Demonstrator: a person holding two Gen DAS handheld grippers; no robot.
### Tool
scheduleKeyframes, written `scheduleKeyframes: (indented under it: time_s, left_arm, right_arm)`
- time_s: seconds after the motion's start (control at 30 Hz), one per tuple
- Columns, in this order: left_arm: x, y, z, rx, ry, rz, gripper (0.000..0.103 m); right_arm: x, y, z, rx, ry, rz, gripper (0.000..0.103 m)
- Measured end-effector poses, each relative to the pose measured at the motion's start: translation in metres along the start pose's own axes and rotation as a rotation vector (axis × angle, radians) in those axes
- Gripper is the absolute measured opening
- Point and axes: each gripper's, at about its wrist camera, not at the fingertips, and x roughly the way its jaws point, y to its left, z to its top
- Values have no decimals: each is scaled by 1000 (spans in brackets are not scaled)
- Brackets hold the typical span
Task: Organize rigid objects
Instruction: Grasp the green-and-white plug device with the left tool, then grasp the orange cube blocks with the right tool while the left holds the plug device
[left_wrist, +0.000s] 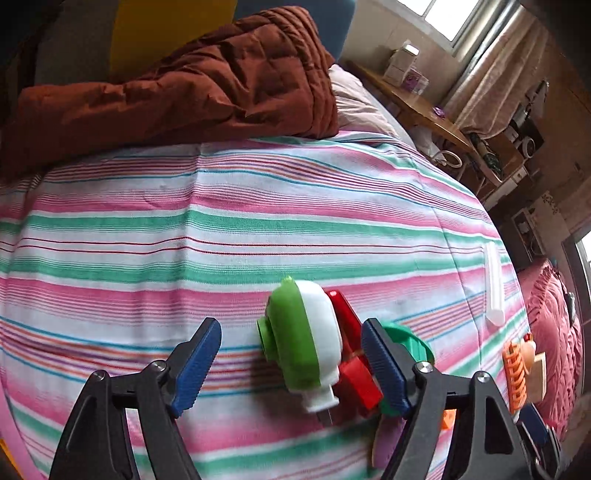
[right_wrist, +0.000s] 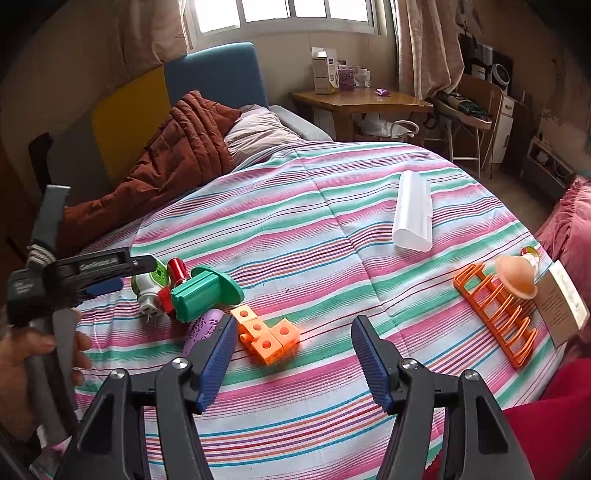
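The green-and-white plug (left_wrist: 303, 343) lies on the striped bed (left_wrist: 221, 229) between the left hand-held gripper's (left_wrist: 291, 363) wide-apart jaws, untouched, toward its 3 o'clock finger.

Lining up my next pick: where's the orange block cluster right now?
In the right wrist view the orange blocks lie on the striped bedspread, left of centre, beside the purple piece and just below the green spool.

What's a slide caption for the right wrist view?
Open right tool hovers above orange block cluster on striped bedspread; left tool beside green-and-white plug.
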Motion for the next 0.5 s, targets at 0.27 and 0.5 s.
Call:
scheduleKeyframes:
  time_s: [0.27, 0.5]
  left_arm:
    - [10, 6, -18, 11, 52, -54, 43]
    - [-33, 16, -60, 93, -9, -3, 43]
  right_arm:
    - [-2, -18, 4, 68, -22, -8, 65]
    - [9, -42, 3, 199, 38, 54, 65]
